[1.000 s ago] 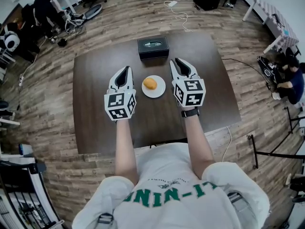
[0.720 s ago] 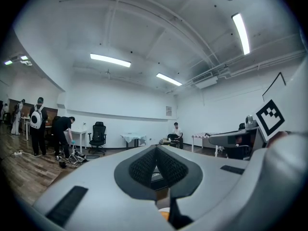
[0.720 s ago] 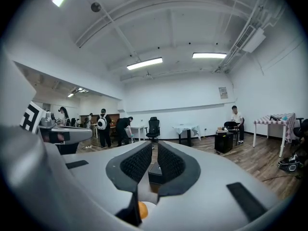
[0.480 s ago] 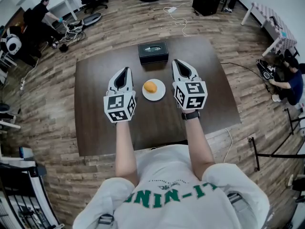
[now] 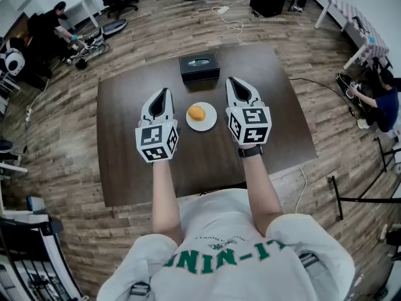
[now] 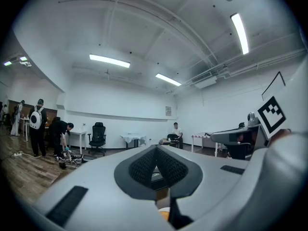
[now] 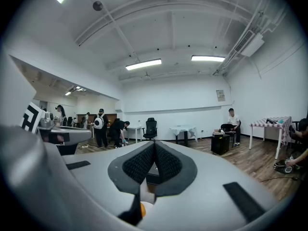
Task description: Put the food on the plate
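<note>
Dark brown wood makes up the desk (image 5: 125,168), which fills the middle of the head view. Near its centre sits a white plate (image 5: 208,124), and the orange-yellow food (image 5: 197,112) lies on it. The left tongs (image 5: 164,91) hang over the desk just left of the plate, and the right tongs (image 5: 232,80) just right of it. Neither touches the plate or the food. In the left gripper view the two dark ribbed pads (image 6: 144,165) meet at their tips, so those tongs are closed with nothing between them. The right gripper view shows the same: its pads (image 7: 166,163) are pressed together at the tip, closed and empty. Both tongs point toward the top of the frame, where a black box (image 5: 200,66) stands near the desk's far edge, above the plate and apart from it.
</note>
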{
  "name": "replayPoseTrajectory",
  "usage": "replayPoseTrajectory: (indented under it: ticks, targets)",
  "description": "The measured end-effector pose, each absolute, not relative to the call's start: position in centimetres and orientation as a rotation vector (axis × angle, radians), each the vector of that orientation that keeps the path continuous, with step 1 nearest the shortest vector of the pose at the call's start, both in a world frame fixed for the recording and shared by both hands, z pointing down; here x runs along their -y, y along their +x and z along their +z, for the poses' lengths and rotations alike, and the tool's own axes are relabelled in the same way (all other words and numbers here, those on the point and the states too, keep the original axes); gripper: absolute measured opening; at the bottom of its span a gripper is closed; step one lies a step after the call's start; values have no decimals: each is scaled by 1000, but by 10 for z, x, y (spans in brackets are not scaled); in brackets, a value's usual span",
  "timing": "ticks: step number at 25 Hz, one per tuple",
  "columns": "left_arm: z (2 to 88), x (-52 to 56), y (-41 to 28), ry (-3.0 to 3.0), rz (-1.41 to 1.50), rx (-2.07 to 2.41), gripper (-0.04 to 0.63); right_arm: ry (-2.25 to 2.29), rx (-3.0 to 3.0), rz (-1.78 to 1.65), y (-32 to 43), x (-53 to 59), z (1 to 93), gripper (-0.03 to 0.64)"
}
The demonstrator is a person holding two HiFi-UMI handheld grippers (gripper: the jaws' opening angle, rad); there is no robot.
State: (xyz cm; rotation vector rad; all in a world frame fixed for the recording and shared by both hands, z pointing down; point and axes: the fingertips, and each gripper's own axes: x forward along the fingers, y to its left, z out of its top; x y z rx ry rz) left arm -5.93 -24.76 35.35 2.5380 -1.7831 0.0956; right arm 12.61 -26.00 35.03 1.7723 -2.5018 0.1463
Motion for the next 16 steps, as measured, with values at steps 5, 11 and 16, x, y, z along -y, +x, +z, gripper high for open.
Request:
replayPoseTrajectory:
  ticks: [5,11,16]
  targets:
    - [361,254,-58,2530,94,1771,12,1766,2505,152,126,265,354,15]
    - [375,264,-53,2504,100,1749,12,1747,2489,149,128,274,363,15]
    - [392,290,-66,2459,74,1744,12,1706,2481,196,114,299,385,15]
